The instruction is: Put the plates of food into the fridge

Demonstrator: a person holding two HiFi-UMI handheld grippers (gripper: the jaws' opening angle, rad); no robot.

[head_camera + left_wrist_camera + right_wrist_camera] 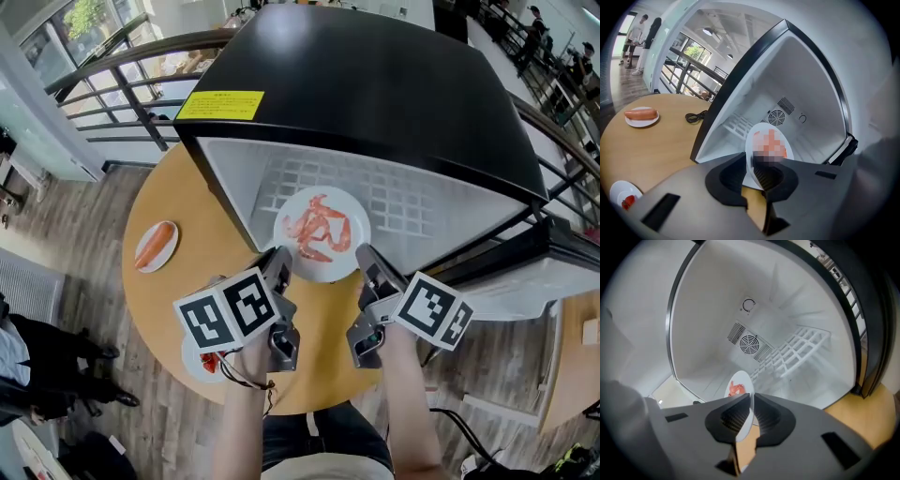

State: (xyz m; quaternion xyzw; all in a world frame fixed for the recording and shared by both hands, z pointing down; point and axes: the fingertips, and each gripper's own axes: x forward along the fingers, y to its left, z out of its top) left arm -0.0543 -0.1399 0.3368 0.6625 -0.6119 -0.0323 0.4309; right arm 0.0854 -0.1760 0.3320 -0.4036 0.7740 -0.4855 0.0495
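Note:
A white plate of red food (322, 232) hangs at the mouth of the open black fridge (375, 84), held level from both sides. My left gripper (282, 265) is shut on the plate's near-left rim and my right gripper (367, 259) is shut on its near-right rim. In the left gripper view the plate (768, 143) stands edge-on between the shut jaws of the left gripper (753, 165). The right gripper view shows the right gripper (751, 400) pinching the plate's rim (739, 389) in front of the white fridge interior. A plate with a sausage (156, 246) lies on the round wooden table (202, 234).
A small plate with red pieces (200, 362) sits at the table's near edge, partly under my left gripper's marker cube. A wire shelf (797, 350) and fan vent (749, 342) are inside the fridge. The fridge door (553, 267) is swung open to the right. A black cable (696, 116) lies beside the fridge.

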